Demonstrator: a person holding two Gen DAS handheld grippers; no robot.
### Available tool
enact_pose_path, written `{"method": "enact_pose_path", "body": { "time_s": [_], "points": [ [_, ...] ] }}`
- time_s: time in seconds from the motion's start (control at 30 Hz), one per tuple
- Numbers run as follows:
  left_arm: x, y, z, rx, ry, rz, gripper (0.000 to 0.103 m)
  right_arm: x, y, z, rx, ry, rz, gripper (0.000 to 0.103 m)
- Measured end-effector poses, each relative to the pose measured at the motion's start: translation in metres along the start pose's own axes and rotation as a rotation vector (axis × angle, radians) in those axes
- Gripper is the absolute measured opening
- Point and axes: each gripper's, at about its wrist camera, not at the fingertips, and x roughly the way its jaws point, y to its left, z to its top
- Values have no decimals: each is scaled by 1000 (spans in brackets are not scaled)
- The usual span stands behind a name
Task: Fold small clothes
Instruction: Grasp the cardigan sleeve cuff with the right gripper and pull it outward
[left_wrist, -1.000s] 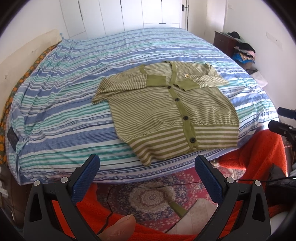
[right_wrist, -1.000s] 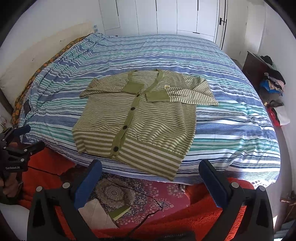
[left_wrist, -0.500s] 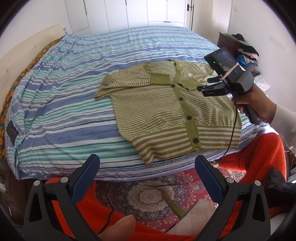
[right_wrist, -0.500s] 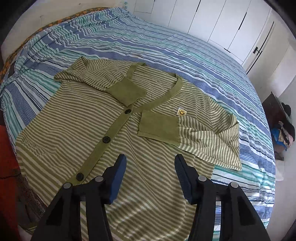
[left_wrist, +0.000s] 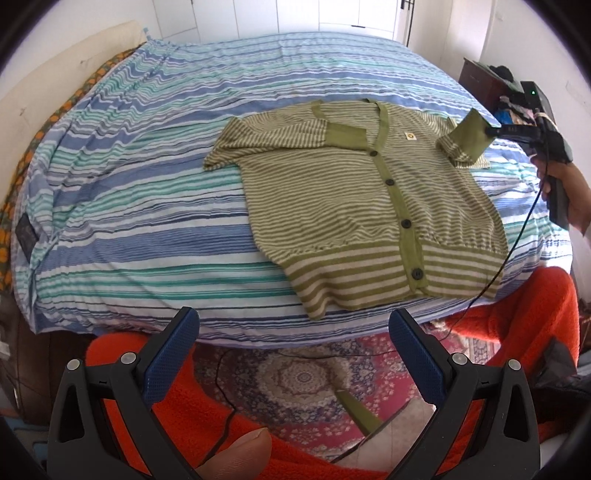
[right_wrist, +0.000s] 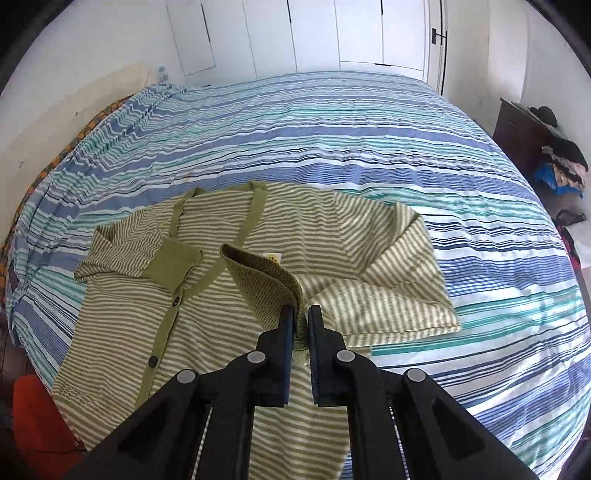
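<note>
A green-and-white striped cardigan (left_wrist: 362, 206) lies buttoned, front up, near the bed's front edge; it also shows in the right wrist view (right_wrist: 229, 332). Its left sleeve is folded across the chest. My right gripper (right_wrist: 302, 314) is shut on the solid green cuff (right_wrist: 266, 284) of the right sleeve and holds it lifted above the cardigan; in the left wrist view that gripper (left_wrist: 489, 130) shows at the far right with the raised cuff (left_wrist: 469, 138). My left gripper (left_wrist: 293, 332) is open and empty, held low in front of the bed, apart from the cardigan.
The bed (left_wrist: 147, 177) has a blue, teal and white striped sheet. An orange blanket (left_wrist: 517, 317) and a patterned rug (left_wrist: 306, 373) lie on the floor in front. A dark dresser with piled clothes (right_wrist: 546, 155) stands at the right wall. White wardrobe doors (right_wrist: 314, 33) stand behind.
My right gripper came in over the cardigan, closed on the right sleeve's cuff and lifted it off the chest. My left gripper stayed open, low before the bed.
</note>
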Motion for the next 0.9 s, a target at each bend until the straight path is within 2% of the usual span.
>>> {"method": "enact_pose_path", "body": {
  "time_s": [0.13, 0.27, 0.4, 0.53, 0.6, 0.67, 0.83, 0.9],
  "points": [
    [0, -21, 6, 67, -8, -4, 102, -50, -105, 1, 193, -50, -92, 8],
    [-2, -35, 12, 108, -16, 8, 102, -72, -210, -15, 411, -83, -182, 8],
    [-1, -43, 15, 122, -4, 13, 102, -77, -301, -57, 709, -134, -254, 8],
    [-1, -50, 19, 137, 2, 24, 102, -70, -352, -113, 993, -143, -226, 8],
    [0, -55, 21, 148, 7, 28, 102, -67, -362, -129, 1042, -142, -218, 8],
    [2, -60, 22, 161, 13, 29, 102, -65, -369, -132, 1037, -136, -224, 7],
    [2, -76, 25, 205, 13, 37, 102, -87, -387, -108, 944, -207, -265, 7],
    [2, -80, 26, 211, 12, 38, 102, -101, -394, -100, 908, -244, -290, 2]
  ]
}}
